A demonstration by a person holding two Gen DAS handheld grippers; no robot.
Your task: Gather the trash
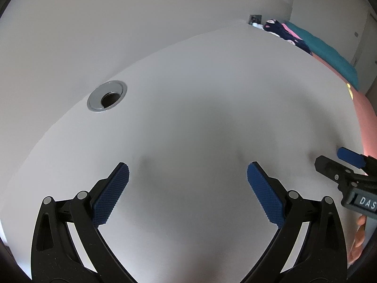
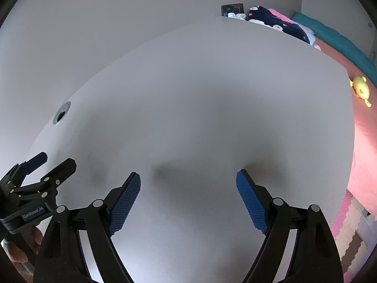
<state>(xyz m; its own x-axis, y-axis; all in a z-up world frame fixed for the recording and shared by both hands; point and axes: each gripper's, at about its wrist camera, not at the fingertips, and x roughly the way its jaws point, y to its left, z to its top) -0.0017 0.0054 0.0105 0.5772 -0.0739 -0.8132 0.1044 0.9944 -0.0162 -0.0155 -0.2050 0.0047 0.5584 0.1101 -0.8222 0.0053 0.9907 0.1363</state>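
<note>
No trash and no bin shows in either view. The left gripper [image 1: 188,171] and right gripper [image 2: 188,180] hover side by side over the white desk [image 1: 212,89], jaws spread wide, holding nothing. Far left of them sits the desk's cable grommet [image 1: 107,99], its hole dark.

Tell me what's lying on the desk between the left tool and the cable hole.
Nothing: between the left tool and the cable hole the white desk is bare, as the left wrist view shows.
</note>
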